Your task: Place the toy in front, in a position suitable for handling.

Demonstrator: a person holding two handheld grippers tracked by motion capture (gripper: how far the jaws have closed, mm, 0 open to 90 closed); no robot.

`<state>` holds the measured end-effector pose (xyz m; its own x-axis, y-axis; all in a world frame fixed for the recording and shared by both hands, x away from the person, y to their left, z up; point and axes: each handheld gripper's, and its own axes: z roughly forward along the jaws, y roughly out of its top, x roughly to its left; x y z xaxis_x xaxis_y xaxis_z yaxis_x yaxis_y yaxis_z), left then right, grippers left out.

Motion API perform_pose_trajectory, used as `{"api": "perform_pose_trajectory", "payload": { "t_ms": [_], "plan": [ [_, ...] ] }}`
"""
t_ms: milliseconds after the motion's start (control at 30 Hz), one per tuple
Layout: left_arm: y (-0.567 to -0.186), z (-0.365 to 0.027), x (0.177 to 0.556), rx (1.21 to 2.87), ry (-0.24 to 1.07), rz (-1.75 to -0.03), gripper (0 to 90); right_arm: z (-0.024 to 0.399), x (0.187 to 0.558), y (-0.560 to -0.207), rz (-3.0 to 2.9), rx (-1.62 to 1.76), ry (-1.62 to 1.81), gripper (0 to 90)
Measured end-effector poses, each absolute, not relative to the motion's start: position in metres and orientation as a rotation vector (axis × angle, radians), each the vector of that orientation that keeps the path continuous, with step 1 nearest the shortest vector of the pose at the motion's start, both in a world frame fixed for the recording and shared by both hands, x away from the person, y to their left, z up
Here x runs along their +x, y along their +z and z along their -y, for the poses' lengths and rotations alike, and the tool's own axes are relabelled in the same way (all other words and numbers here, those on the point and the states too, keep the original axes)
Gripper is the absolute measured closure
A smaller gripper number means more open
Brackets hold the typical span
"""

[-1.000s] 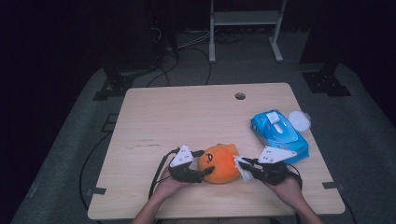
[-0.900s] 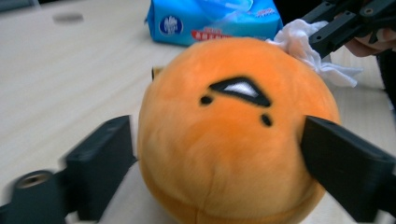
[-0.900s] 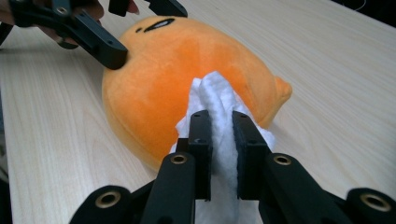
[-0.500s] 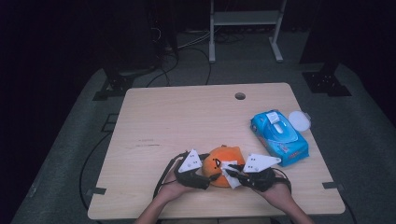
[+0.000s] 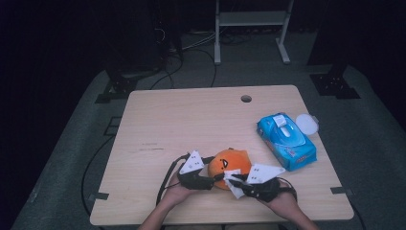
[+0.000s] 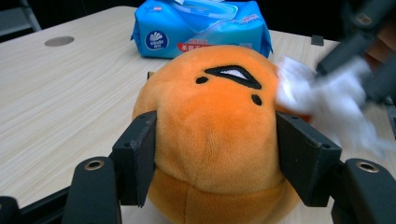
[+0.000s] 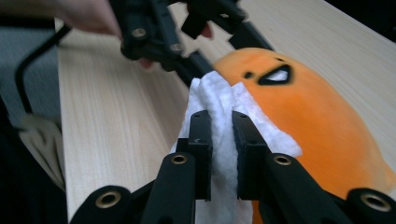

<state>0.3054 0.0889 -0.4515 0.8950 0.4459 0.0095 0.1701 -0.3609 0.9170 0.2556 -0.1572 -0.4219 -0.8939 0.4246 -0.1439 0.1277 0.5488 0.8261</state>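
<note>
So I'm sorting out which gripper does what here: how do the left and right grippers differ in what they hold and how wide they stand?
The left gripper has just closed its jaws, set wide, on the orange plush toy; the right gripper holds its jaws narrow on a white wipe. The left steadies the toy on the table; the right brings the wipe against the toy's side. Both have black jaws and are hand-held.

Pale wooden table [image 5: 191, 120] on grey carpeted floor [image 5: 72, 143], dark room behind, white metal stand [image 5: 251, 19], black cables [image 5: 191, 45].
</note>
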Motion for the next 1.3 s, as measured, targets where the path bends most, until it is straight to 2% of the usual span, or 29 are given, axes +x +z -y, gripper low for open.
{"api": "perform_pose_trajectory", "payload": {
  "t_ms": [133,233,300,367,400,467,567,633,700,833,933,1033,1067,1100,1300],
  "plan": [
    [-0.455,-0.093,0.307,1.942,0.302,-0.455,34.8,0.162,0.261,-0.418,-2.439,0.504,1.279,79.1],
    [-0.456,-0.094,0.307,1.945,0.303,-0.442,34.6,0.190,0.275,-0.416,-2.369,0.643,1.311,79.1],
    [-0.454,-0.093,0.307,1.952,0.307,-0.448,33.6,0.195,0.276,-0.416,-2.360,0.664,1.306,79.2],
    [-0.451,-0.092,0.309,1.936,0.255,-0.494,21.8,0.203,0.276,-0.420,-2.367,0.704,1.292,80.0],
    [-0.451,-0.092,0.309,1.936,0.255,-0.494,21.5,0.203,0.276,-0.420,-2.367,0.704,1.292,80.0],
    [-0.451,-0.090,0.308,1.932,0.258,-0.488,25.3,0.200,0.273,-0.422,-2.377,0.679,1.290,80.6],
    [-0.453,-0.084,0.301,1.952,0.334,-0.436,30.3,0.181,0.266,-0.416,-2.398,0.624,1.348,80.5],
    [-0.452,-0.082,0.298,1.973,0.363,-0.413,30.7,0.176,0.265,-0.416,-2.403,0.601,1.333,79.9],
    [-0.454,-0.083,0.295,1.997,0.398,-0.380,31.9,0.161,0.261,-0.421,-2.401,0.535,1.223,75.8],
    [-0.454,-0.081,0.294,2.012,0.401,-0.356,32.6,0.158,0.256,-0.426,-2.373,0.476,1.181,69.0],
    [-0.455,-0.079,0.292,2.024,0.413,-0.345,32.2,0.155,0.254,-0.430,-2.364,0.464,1.165,68.4],
    [-0.456,-0.080,0.291,2.029,0.422,-0.339,32.2,0.154,0.253,-0.432,-2.367,0.460,1.145,72.2],
    [-0.456,-0.081,0.292,2.032,0.422,-0.336,32.2,0.155,0.254,-0.430,-2.371,0.471,1.126,78.9],
    [-0.457,-0.081,0.292,2.018,0.407,-0.345,32.3,0.157,0.255,-0.428,-2.378,0.478,1.125,80.7],
    [-0.458,-0.082,0.293,2.014,0.406,-0.348,32.2,0.179,0.261,-0.418,-2.345,0.605,1.153,82.8]
  ]
}}
